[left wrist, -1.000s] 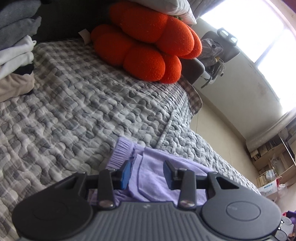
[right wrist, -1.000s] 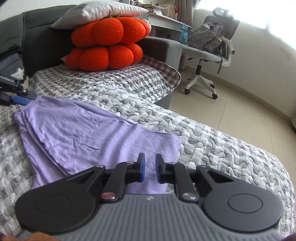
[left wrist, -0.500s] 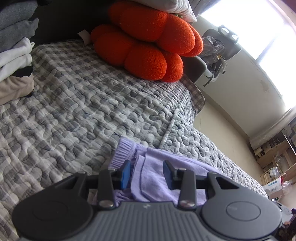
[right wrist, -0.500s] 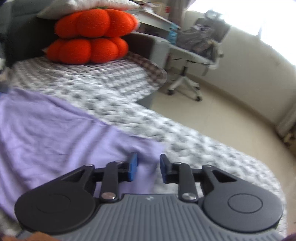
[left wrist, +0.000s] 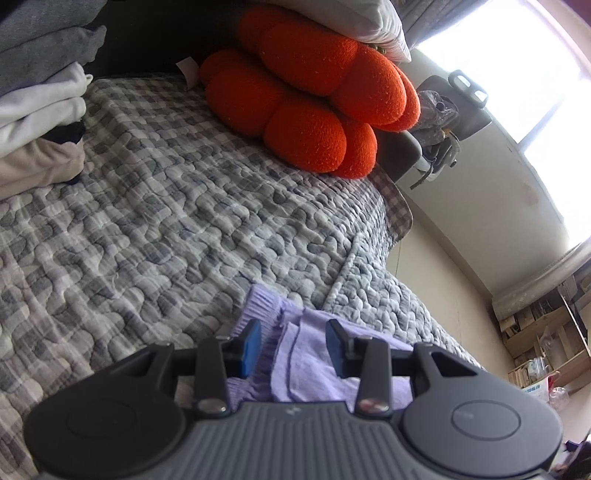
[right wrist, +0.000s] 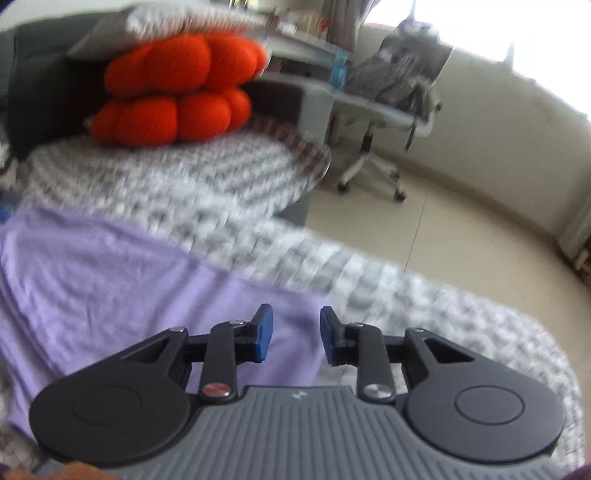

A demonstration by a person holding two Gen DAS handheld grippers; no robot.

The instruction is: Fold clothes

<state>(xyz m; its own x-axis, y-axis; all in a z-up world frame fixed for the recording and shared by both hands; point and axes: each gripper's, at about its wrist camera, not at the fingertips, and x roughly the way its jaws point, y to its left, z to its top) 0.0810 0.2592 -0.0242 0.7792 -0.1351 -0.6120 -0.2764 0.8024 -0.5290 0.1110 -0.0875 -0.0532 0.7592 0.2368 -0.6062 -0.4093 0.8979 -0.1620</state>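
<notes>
A lilac garment (right wrist: 110, 280) lies spread flat on the grey quilted bed cover (right wrist: 424, 306). My right gripper (right wrist: 296, 338) hovers over its near right corner, jaws apart, with the cloth below the blue pads and nothing pinched. In the left wrist view, the garment's ribbed edge and a folded layer (left wrist: 310, 365) lie bunched under my left gripper (left wrist: 293, 345). Its pads stand apart on either side of the cloth and do not press it. The right wrist view is blurred.
Orange bumpy cushions (left wrist: 306, 96) with a white pillow (left wrist: 351, 22) on top sit at the bed's far end. A stack of folded clothes (left wrist: 37, 110) stands at the left. The bed edge drops to a tiled floor, with an office chair (right wrist: 391, 110) beyond.
The right gripper's jaws have spread from nearly closed to clearly apart, and it has dipped a little toward the garment's corner. The left gripper has stayed where it was.
</notes>
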